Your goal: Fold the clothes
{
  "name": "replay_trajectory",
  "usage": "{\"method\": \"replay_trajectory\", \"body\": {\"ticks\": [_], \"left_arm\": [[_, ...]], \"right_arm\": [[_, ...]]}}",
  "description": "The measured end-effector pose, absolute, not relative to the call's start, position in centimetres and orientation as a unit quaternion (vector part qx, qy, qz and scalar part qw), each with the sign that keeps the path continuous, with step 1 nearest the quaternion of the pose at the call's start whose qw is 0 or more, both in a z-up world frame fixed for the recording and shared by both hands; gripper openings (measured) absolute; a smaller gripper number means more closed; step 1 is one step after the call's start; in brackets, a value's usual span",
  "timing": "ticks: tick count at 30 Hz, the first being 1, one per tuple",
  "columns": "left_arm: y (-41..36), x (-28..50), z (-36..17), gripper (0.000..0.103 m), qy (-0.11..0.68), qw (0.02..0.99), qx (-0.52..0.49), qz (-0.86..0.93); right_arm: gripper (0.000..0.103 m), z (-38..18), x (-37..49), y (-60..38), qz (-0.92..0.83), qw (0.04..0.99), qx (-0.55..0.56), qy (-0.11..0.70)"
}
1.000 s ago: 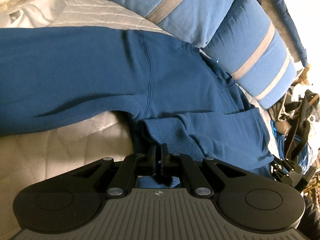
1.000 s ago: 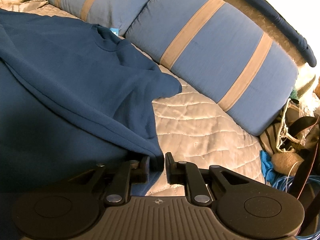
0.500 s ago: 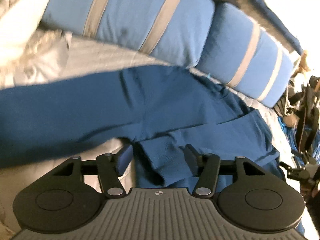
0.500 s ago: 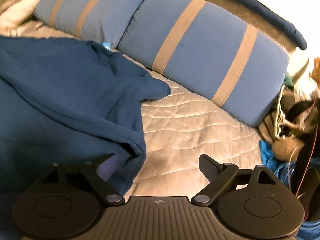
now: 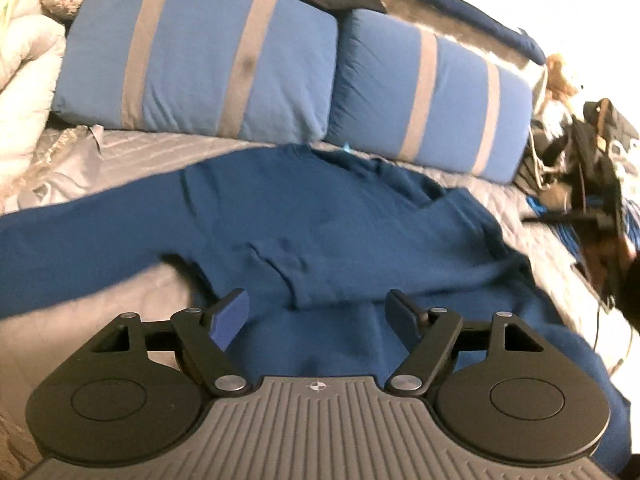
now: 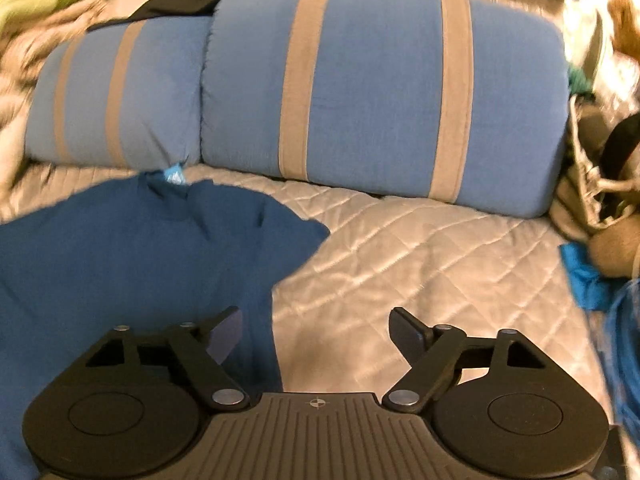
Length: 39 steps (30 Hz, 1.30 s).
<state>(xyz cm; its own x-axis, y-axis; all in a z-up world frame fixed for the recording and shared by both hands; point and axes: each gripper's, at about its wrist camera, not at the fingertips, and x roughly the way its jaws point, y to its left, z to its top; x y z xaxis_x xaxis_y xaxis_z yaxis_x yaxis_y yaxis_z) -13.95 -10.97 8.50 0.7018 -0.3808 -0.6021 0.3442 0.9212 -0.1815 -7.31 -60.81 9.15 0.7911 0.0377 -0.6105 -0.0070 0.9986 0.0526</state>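
Both tongs stand with their jaws spread wide and nothing between them. A second ago each was clamped on blue cloth: the left gripper [image 5: 316, 312] pinched the ribbed cuff of a sleeve, the right gripper [image 6: 316, 330] the side edge of the garment. Half a second ago the jaws were already parting, and now both have let go and pulled back and up, so the views take in far more of the bed.

Just ahead of the left gripper lies the blue sweatshirt [image 5: 320, 216], spread on the quilted bedspread [image 6: 420, 264]. Its right sleeve [image 5: 400, 268] is laid across the front of the body, the cuff ending near the middle. Its left sleeve [image 5: 80, 236] runs straight out to the left over the quilt, unfolded. The collar, with a light blue tag, points at the two striped pillows [image 5: 208, 60] at the head of the bed.

In the right wrist view the sweatshirt's folded side shows a clean edge just ahead of the left finger; bare quilt fills the rest.

I judge one sleeve fold is set down and holding. The outstretched sleeve looks like the part that next wants folding in.
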Motion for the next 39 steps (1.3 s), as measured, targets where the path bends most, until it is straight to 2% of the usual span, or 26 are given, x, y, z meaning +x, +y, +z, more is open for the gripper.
{"method": "replay_trajectory", "body": {"ticks": [7, 16, 19, 22, 26, 27, 32, 35, 39], "left_arm": [[-11.5, -15.6, 7.2, 0.075, 0.299, 0.932, -0.037, -0.203], [-11.9, -15.2, 6.4, 0.075, 0.315, 0.927, -0.035, -0.2], [-11.9, -14.8, 6.2, 0.075, 0.323, 0.924, -0.038, -0.201], [-11.9, -14.6, 6.0, 0.075, 0.331, 0.921, -0.042, -0.201], [-12.0, -14.5, 5.9, 0.075, 0.336, 0.918, -0.043, -0.207], [-12.0, -14.5, 5.9, 0.075, 0.336, 0.917, -0.043, -0.209], [-11.9, -14.5, 5.9, 0.075, 0.338, 0.916, -0.045, -0.212], [-12.0, -14.5, 5.9, 0.075, 0.339, 0.916, -0.043, -0.213], [-11.9, -14.6, 5.8, 0.075, 0.34, 0.915, -0.043, -0.214]], "right_arm": [[0.077, 8.8, -0.5, -63.2, 0.009, 0.93, 0.148, 0.337], [0.075, 5.2, 7.3, -65.7, -0.015, 0.892, 0.271, 0.361], [0.071, 4.0, 9.2, -65.8, -0.016, 0.883, 0.288, 0.369], [0.059, 3.3, 10.6, -65.4, -0.013, 0.88, 0.288, 0.376], [0.02, 3.8, 11.4, -63.7, -0.021, 0.895, 0.222, 0.386], [0.018, 4.0, 11.6, -63.3, -0.024, 0.899, 0.203, 0.388], [0.014, 7.5, 10.7, -61.1, -0.08, 0.94, 0.071, 0.323], [0.014, 8.4, 10.6, -60.1, -0.097, 0.946, 0.03, 0.306], [0.022, 9.7, 10.4, -58.8, -0.119, 0.951, -0.025, 0.283]]}}
